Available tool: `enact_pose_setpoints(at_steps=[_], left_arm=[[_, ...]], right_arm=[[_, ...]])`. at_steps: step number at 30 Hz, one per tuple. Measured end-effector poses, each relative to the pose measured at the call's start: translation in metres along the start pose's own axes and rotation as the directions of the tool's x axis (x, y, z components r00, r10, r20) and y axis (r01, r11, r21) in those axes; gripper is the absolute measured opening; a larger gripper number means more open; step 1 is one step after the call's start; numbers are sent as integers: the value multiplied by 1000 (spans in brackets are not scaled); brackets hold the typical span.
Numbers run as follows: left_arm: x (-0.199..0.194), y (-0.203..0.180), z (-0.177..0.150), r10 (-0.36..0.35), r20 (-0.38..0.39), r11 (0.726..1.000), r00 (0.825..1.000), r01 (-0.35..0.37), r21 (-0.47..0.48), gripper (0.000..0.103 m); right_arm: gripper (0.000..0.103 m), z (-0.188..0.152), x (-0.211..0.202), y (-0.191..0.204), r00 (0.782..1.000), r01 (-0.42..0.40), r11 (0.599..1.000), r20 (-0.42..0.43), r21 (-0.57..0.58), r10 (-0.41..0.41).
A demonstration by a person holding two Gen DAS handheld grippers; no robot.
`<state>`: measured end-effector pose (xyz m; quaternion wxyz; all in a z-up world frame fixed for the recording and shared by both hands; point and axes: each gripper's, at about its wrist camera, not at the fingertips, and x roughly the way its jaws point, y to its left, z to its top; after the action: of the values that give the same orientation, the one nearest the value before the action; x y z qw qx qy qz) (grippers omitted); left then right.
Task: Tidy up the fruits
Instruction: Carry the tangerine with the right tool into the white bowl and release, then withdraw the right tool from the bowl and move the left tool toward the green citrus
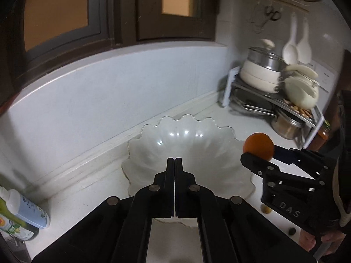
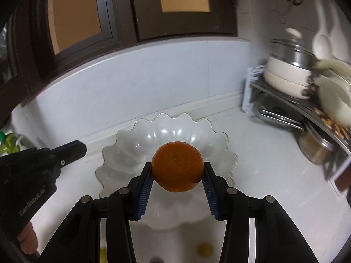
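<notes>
Now | right gripper clamps round dimpled orange over scalloped glass bowl; left gripper closed, empty

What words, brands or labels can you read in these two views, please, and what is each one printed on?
"DAS" on the body of the right gripper.
"GenRobot.AI" on the body of the left gripper.
The bottle labels at the left edge carry print too blurred to read.
</notes>
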<state>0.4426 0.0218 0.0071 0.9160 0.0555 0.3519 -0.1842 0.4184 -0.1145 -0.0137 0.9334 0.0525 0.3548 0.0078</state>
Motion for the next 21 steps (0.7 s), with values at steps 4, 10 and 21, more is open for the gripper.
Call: enact_pose_setpoints(at_steps=[4, 10, 21], left_arm=[[24, 19, 2, 25, -62, 998, 998, -28, -52, 2], [34, 42, -12, 106, -71, 990, 992, -111, -81, 3], [22, 70, -41, 144, 25, 979, 989, -139, -146, 3]], right_arm=[[46, 12, 32, 3, 997, -42, 999, -69, -8, 41], [46, 10, 69, 9, 989, -55, 998, -140, -15, 52], [80, 15, 74, 26, 996, 18, 999, -88, -45, -22]])
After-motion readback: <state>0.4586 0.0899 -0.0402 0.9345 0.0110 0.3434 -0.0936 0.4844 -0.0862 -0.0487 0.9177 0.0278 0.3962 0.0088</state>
